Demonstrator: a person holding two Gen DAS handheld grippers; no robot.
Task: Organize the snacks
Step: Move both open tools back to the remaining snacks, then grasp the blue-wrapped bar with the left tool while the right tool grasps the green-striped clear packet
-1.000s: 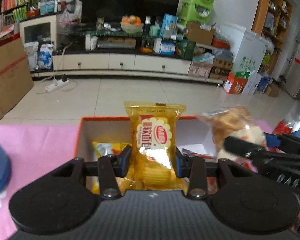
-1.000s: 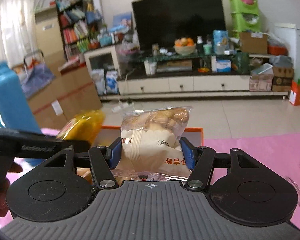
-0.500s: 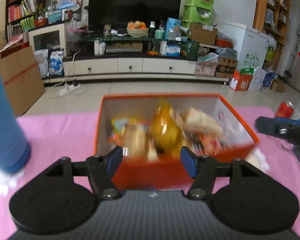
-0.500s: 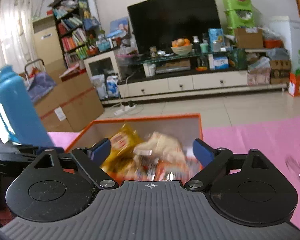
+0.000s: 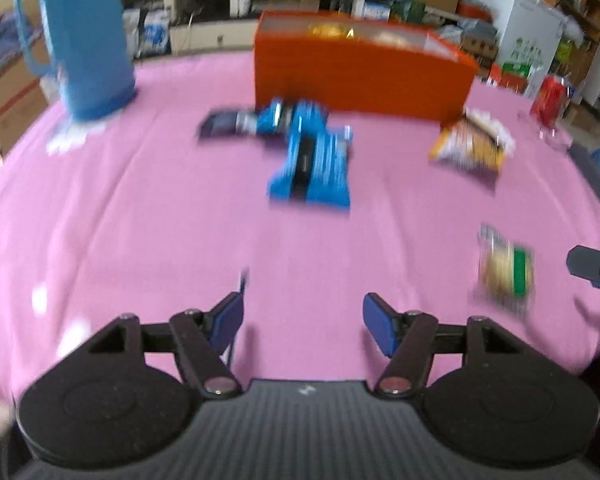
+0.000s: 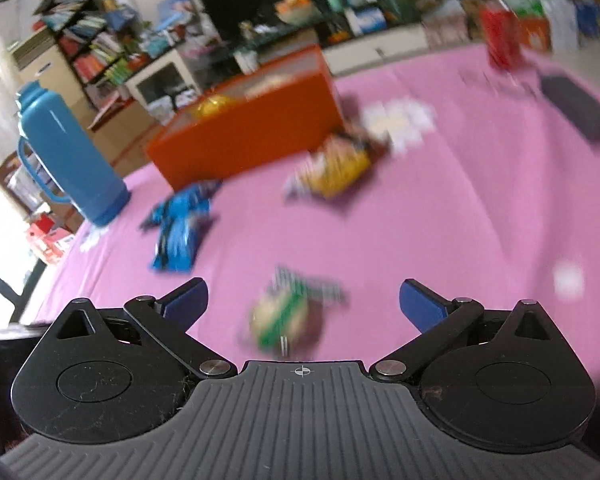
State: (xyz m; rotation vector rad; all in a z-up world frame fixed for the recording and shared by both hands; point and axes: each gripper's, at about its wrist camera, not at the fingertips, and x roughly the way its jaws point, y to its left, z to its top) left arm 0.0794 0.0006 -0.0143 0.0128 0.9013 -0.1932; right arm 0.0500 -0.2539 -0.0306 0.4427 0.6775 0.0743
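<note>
An orange box (image 5: 360,76) with snacks inside stands at the far side of the pink tablecloth (image 5: 140,220); it also shows in the right wrist view (image 6: 252,136). Loose on the cloth lie blue packets (image 5: 310,160) (image 6: 178,232), a yellow packet (image 5: 470,148) (image 6: 336,168) and a small green-and-tan packet (image 5: 506,272) (image 6: 286,316). My left gripper (image 5: 303,322) is open and empty over bare cloth. My right gripper (image 6: 303,300) is open and empty, with the green-and-tan packet between its fingers' line. Both views are blurred.
A tall blue thermos (image 5: 86,36) (image 6: 66,152) stands at the left of the table. A red can (image 5: 548,96) (image 6: 500,38) and a dark flat object (image 6: 578,106) are at the right. Room furniture lies beyond the table edge.
Both grippers dropped their packets into the orange box, opened, and pulled back towards me. They now hang low over the near part of the cloth.
</note>
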